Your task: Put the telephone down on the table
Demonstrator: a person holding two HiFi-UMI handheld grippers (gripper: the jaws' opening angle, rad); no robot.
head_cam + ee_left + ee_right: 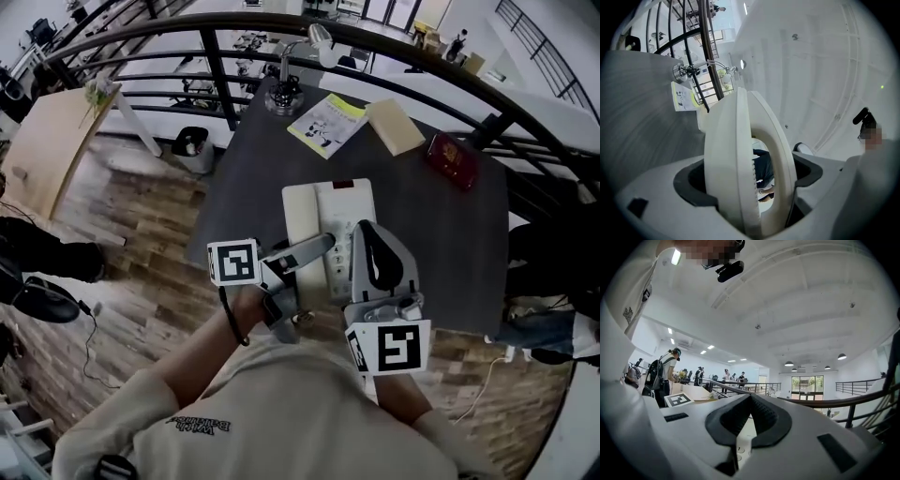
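A white telephone (pixel 342 208) lies on the dark table (pixel 253 187) just in front of me. Its white curved handset (pixel 302 217) runs along the telephone's left side. My left gripper (pixel 323 246) is shut on the handset's near end. In the left gripper view the handset (pixel 740 154) stands on edge between the jaws and fills the middle. I cannot tell whether it rests on the base or is lifted. My right gripper (pixel 364 234) hovers over the telephone's right part, shut on nothing. In the right gripper view its pads (pixel 764 420) meet, with keypad buttons glimpsed below.
At the far side of the table stand a desk lamp (pixel 284 94), a yellow-green brochure (pixel 328 122), a beige notebook (pixel 394 127) and a dark red booklet (pixel 455 159). A black railing (pixel 216 66) curves behind the table. The table's near edge is at my body.
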